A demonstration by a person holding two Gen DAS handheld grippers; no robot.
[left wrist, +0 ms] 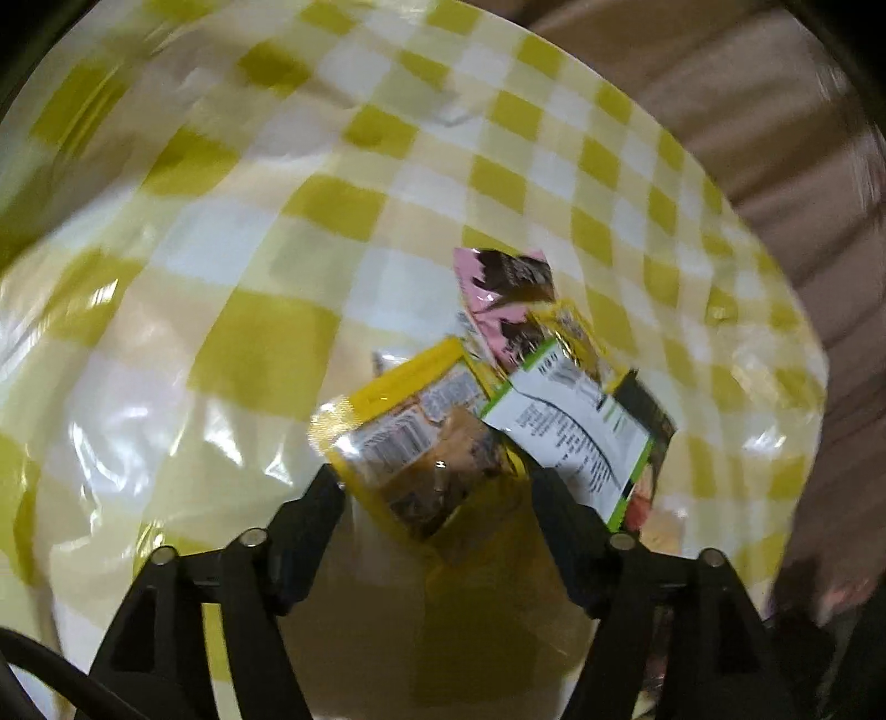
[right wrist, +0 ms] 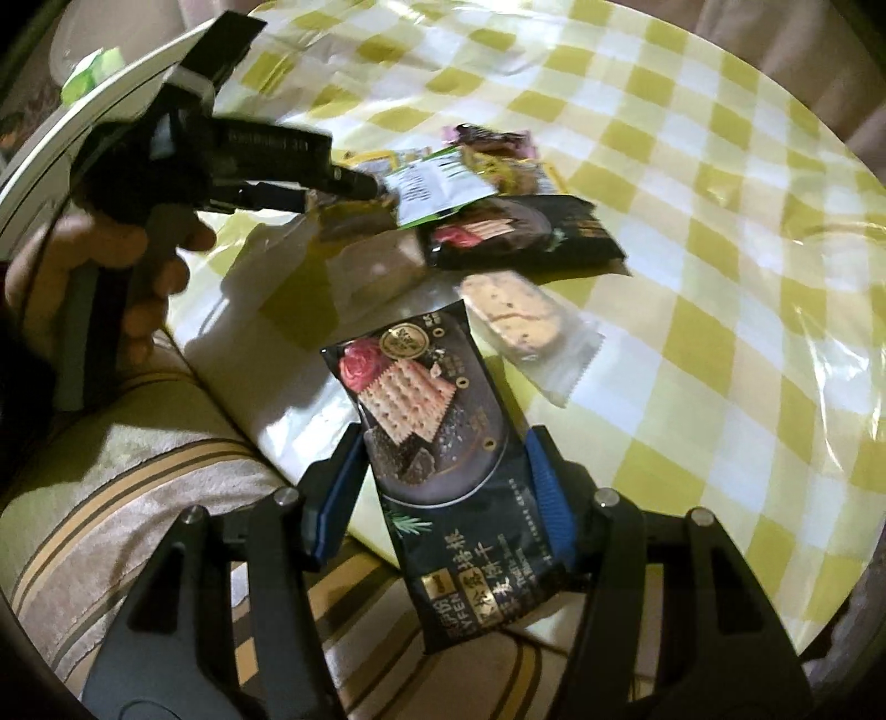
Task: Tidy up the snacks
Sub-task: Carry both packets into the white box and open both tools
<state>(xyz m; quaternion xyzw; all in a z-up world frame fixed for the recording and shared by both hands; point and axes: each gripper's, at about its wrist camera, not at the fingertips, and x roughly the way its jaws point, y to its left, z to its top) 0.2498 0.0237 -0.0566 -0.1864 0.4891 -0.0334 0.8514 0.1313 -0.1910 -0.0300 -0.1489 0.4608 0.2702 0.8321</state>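
Note:
My left gripper (left wrist: 434, 479) is shut on a yellow snack packet (left wrist: 415, 437) and holds it over the checked tablecloth (left wrist: 221, 249). Beyond it lie a white-and-green packet (left wrist: 570, 432) and a pink packet (left wrist: 504, 293). My right gripper (right wrist: 443, 465) is shut on a black cracker packet (right wrist: 437, 443) near the table's front edge. The left gripper (right wrist: 354, 185) also shows in the right wrist view, reaching into the snack pile. A second black cracker packet (right wrist: 526, 232) and a clear-wrapped biscuit (right wrist: 520, 315) lie on the table.
A striped beige cushion (right wrist: 138, 487) lies below the table's front edge. A white container (right wrist: 72, 50) with a green item stands at the far left. The round table's far edge (left wrist: 747, 221) borders a brown surface.

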